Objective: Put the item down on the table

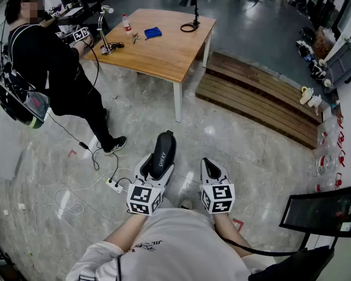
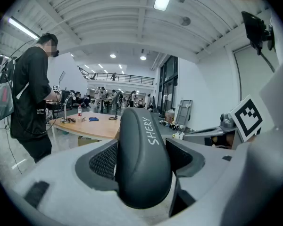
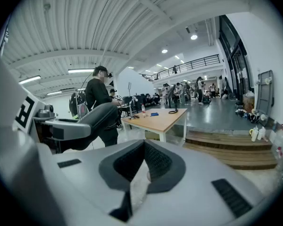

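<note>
Clamped the dark oblong item marked SHERY (image 1: 164, 148) between the widely spread jaws of the left gripper (image 1: 159, 167), pads pressed against both its sides, aloft over the stone floor (image 1: 134, 127). Carried the right gripper (image 1: 211, 165) just beside it, jaws closed together on nothing. Stood well apart from the wooden table (image 1: 164, 54), where a person in black (image 1: 52, 63) worked.

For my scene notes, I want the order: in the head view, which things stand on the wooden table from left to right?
Across the wooden table: desk lamp → bottle → blue object → black stand with looped base.
</note>
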